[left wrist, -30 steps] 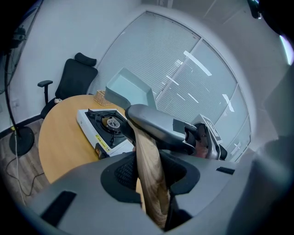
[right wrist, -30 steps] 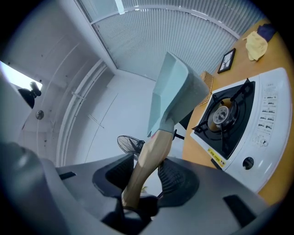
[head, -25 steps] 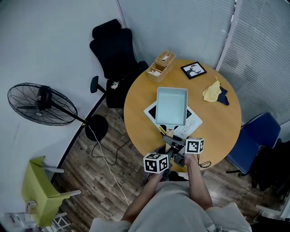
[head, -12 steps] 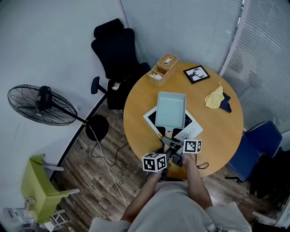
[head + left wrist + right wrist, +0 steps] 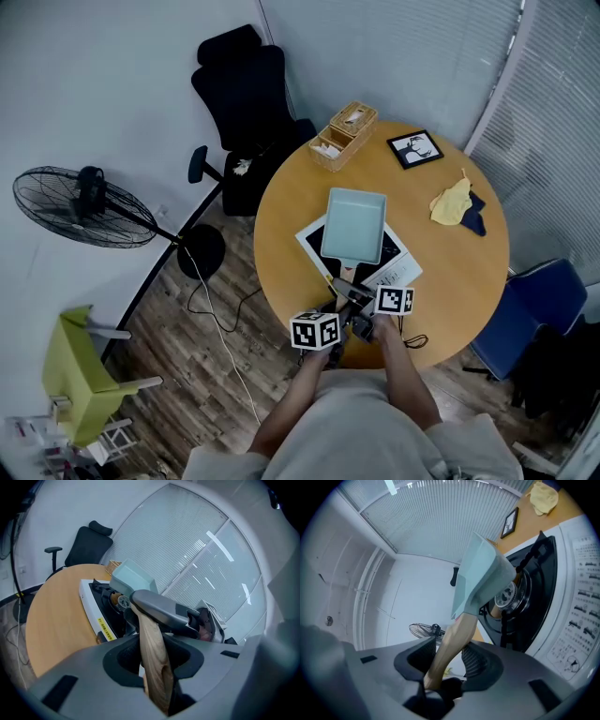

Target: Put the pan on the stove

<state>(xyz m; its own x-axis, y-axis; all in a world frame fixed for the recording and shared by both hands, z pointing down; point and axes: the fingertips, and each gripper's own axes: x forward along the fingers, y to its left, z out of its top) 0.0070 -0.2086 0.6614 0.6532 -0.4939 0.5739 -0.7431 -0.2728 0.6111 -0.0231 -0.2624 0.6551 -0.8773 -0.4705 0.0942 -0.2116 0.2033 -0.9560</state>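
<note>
Nearly there: left gripper [image 5: 152, 654] and right gripper [image 5: 449, 660] both clamp the pan [image 5: 354, 225] by its wooden handle [image 5: 457, 637]; we've got it over the stove [image 5: 401, 269] (set-down remains, we reckon).

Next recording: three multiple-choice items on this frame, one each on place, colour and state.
1. The pan is: A on the floor; B over the stove; C on a chair.
2. The pan's colour: A red; B black; C pale blue.
3. The pan's wooden handle is: A clamped by both the left gripper and right gripper; B lying free; C snapped off.
Answers: B, it covers the stove's black top; C, its walls look pale blue; A, each gripper view shows jaws closed on the wood.
</note>
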